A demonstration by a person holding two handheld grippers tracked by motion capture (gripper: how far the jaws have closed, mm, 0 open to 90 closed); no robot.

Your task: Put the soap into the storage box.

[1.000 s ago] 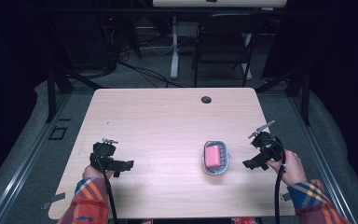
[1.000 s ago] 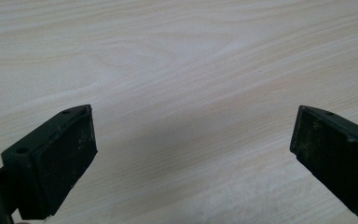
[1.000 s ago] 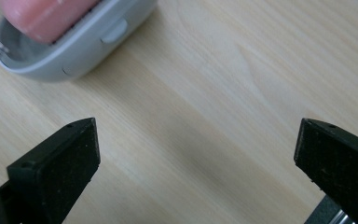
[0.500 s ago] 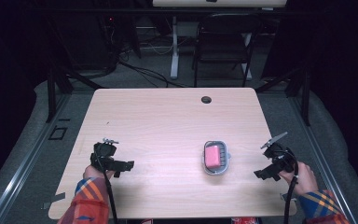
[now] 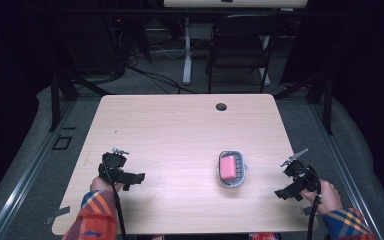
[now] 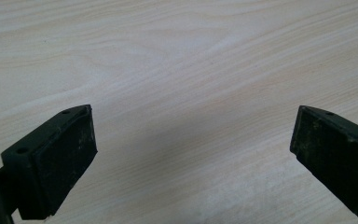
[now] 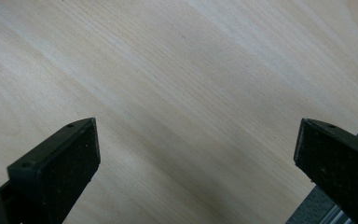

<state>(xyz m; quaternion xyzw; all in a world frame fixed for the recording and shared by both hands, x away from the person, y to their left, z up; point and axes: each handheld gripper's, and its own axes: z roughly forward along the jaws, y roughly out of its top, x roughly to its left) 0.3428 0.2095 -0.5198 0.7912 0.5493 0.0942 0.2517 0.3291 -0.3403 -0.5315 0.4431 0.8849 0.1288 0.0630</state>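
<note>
We see a pink sponge lying inside a small grey tray, and the tray sits on the light wood counter, a bit right of the middle. Our left tongs rest low on the counter at the left side, well apart from the tray — the sponge is off to their right with bare wood in between. Our right tongs are near the right edge of the counter, and the tray lies to their left, near them but not touching. In the left gripper view, the left tongs are wide apart with nothing between the two black jaws, just wood. In the right gripper view, the right tongs are wide apart too — plain wood shows between them, and a strip of dark floor peeks in at the bottom right corner.
</note>
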